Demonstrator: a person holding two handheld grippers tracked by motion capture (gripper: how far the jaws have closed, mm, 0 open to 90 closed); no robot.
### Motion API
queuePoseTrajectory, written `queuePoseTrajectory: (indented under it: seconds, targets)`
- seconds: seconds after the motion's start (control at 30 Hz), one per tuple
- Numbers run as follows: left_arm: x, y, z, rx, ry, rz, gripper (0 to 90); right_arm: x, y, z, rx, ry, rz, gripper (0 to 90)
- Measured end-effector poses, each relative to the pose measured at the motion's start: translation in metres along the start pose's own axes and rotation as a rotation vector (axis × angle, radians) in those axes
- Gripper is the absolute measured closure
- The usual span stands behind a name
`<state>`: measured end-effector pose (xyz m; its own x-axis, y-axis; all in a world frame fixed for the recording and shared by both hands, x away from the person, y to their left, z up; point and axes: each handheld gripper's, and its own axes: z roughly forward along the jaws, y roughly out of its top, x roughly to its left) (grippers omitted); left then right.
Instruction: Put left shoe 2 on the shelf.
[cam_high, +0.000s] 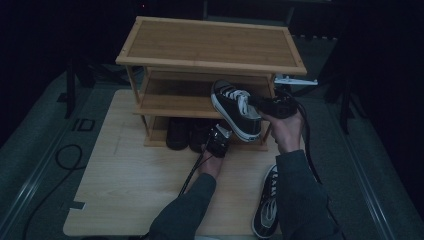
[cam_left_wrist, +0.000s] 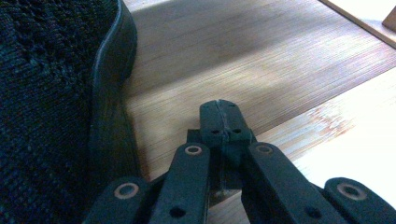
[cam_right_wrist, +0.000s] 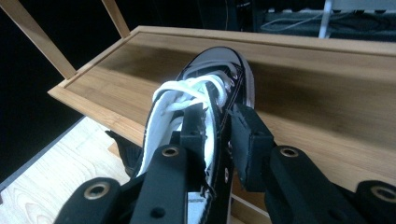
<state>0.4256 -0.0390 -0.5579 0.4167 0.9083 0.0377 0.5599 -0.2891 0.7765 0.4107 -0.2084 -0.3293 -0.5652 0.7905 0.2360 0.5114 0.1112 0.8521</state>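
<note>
Step in hand, as I read it: setting the black-and-white sneaker (cam_high: 235, 107) onto the middle shelf (cam_high: 170, 102) of the bamboo shoe rack (cam_high: 210, 42)

My right gripper (cam_high: 257, 102) has the sneaker by the side wall of its collar, one jaw inside the opening beside the white laces (cam_right_wrist: 187, 91), the other outside against the black canvas. In the right gripper view the outer jaw stands a little off the canvas, a narrow gap showing, so I judge the grip slackened rather than firm; the jaws are partly apart, not wide. The shoe is tilted, toe toward the back of the shelf, heel hanging out over the shelf's front edge

To do this well, I judge: get the sole flat and fully onto the shelf before letting go completely, push the toe further in so the heel clears the front rail, then draw the inner jaw straight up out of the collar so it does not snag the laces or drag the shoe back out

My left gripper (cam_left_wrist: 219, 119) is fully closed, empty, hovering over the bottom shelf (cam_left_wrist: 261, 70) just beside a dark mesh shoe (cam_left_wrist: 46, 116)

The sneaker's mate (cam_high: 267, 207) lies on the board (cam_high: 125, 190) by my right sleeve
</note>
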Motion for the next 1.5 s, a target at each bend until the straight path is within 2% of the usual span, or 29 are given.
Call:
queuePoseTrajectory:
  seconds: [0.13, 0.23, 0.37, 0.53, 0.63, 0.73, 0.87, 1.27, 1.5]
  targets:
    - [0.000, 0.000, 0.000, 0.000, 0.000, 0.000, 90.0, -0.002, -0.001, -0.007, -0.016, -0.006, -0.001, 76.1]
    - [0.000, 0.000, 0.000, -0.001, 0.000, -0.001, 90.0, 0.000, 0.000, -0.013, -0.036, -0.001, -0.015, 76.1]
    - [0.000, 0.000, 0.000, 0.000, -0.001, -0.001, 90.0, 0.000, -0.001, -0.022, -0.049, -0.020, -0.040, 78.6]
    - [0.000, 0.000, 0.000, 0.000, -0.001, -0.001, 90.0, 0.001, -0.001, -0.030, -0.054, -0.085, -0.084, 89.9]
    - [0.000, 0.000, 0.000, 0.000, -0.001, -0.002, 90.0, 0.000, -0.002, -0.032, -0.033, -0.105, -0.101, 90.0]
    - [0.000, 0.000, 0.000, 0.000, -0.002, -0.002, 90.0, 0.003, -0.005, -0.032, -0.008, -0.138, -0.138, 90.0]
    - [0.000, 0.000, 0.000, -0.001, -0.001, -0.002, 90.0, 0.002, -0.013, -0.036, 0.011, -0.146, -0.142, 90.0]
    - [0.000, 0.000, 0.000, -0.001, 0.000, -0.005, 90.0, 0.009, -0.039, -0.050, 0.061, -0.106, -0.171, 90.0]
    - [0.000, 0.000, 0.000, -0.001, 0.001, -0.005, 90.0, 0.021, -0.056, -0.062, 0.079, -0.075, -0.204, 90.0]
